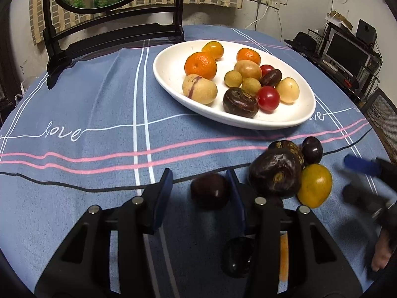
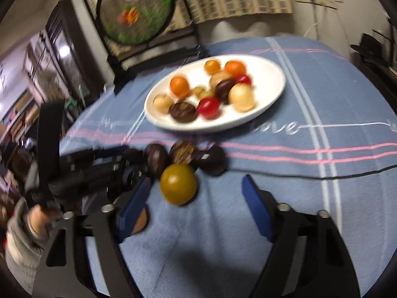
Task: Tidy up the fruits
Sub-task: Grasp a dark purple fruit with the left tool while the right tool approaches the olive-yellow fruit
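A white oval plate (image 1: 171, 84) (image 2: 270, 92) on the blue tablecloth holds several fruits: oranges, red tomatoes, pale and dark ones. Loose fruits lie in front of it. My left gripper (image 1: 201, 188) is open, with a dark round fruit (image 1: 209, 191) between its blue fingers, close to the right one. Beside it lie a large dark fruit (image 1: 275, 171), a yellow-green fruit (image 1: 315, 186) (image 2: 178, 183) and a small dark one (image 1: 312, 150). My right gripper (image 2: 198, 198) is open, and the yellow-green fruit sits just ahead between its fingers. The right wrist view is blurred.
A black wooden stand (image 1: 111, 34) with a round picture panel stands at the table's far left. The table edge curves close on the right, with a monitor and shelves (image 1: 347, 52) beyond. Another dark fruit (image 1: 238, 258) lies under my left gripper.
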`<state>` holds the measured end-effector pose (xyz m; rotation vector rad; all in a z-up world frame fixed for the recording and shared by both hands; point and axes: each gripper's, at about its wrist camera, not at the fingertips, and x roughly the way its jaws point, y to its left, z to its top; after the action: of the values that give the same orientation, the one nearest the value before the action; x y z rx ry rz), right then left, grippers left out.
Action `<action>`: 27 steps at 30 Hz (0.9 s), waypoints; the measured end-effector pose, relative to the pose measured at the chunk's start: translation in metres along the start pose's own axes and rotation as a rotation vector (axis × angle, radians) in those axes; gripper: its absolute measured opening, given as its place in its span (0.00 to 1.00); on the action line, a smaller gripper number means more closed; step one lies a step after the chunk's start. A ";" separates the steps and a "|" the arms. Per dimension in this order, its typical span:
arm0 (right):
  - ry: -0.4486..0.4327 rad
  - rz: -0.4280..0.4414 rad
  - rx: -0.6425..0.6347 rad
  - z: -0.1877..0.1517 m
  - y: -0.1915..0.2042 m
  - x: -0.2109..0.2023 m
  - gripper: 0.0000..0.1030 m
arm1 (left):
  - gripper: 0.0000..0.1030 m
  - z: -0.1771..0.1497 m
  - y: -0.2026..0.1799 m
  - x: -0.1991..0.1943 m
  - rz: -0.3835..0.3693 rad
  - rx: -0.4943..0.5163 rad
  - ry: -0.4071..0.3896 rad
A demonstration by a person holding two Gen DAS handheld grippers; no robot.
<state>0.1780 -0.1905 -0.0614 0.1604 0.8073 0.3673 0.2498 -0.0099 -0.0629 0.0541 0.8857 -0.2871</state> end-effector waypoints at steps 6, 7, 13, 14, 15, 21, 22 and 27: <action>0.028 -0.012 -0.047 -0.006 0.009 0.012 0.56 | 0.38 -0.001 -0.001 0.000 -0.005 0.001 0.001; 0.029 -0.017 -0.050 -0.005 0.009 0.014 0.55 | 0.36 -0.001 -0.002 0.000 -0.007 0.003 0.001; 0.035 -0.005 -0.058 -0.006 0.014 0.020 0.48 | 0.35 -0.008 -0.006 -0.004 -0.003 0.020 0.007; 0.034 -0.004 -0.059 -0.006 0.015 0.021 0.47 | 0.34 -0.008 -0.005 -0.004 -0.005 0.018 0.007; 0.036 -0.003 -0.059 -0.005 0.015 0.022 0.47 | 0.34 -0.008 -0.004 -0.004 -0.011 0.012 0.006; 0.051 0.013 -0.043 -0.004 0.013 0.024 0.41 | 0.31 -0.010 -0.001 -0.007 -0.030 -0.004 0.003; 0.051 0.013 -0.045 -0.004 0.013 0.024 0.41 | 0.30 -0.010 -0.002 -0.007 -0.029 -0.004 0.003; 0.052 0.017 -0.047 -0.004 0.014 0.024 0.37 | 0.29 -0.012 -0.002 -0.007 -0.029 -0.002 0.001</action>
<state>0.1866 -0.1684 -0.0767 0.1140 0.8481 0.4075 0.2363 -0.0085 -0.0646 0.0393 0.8884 -0.3133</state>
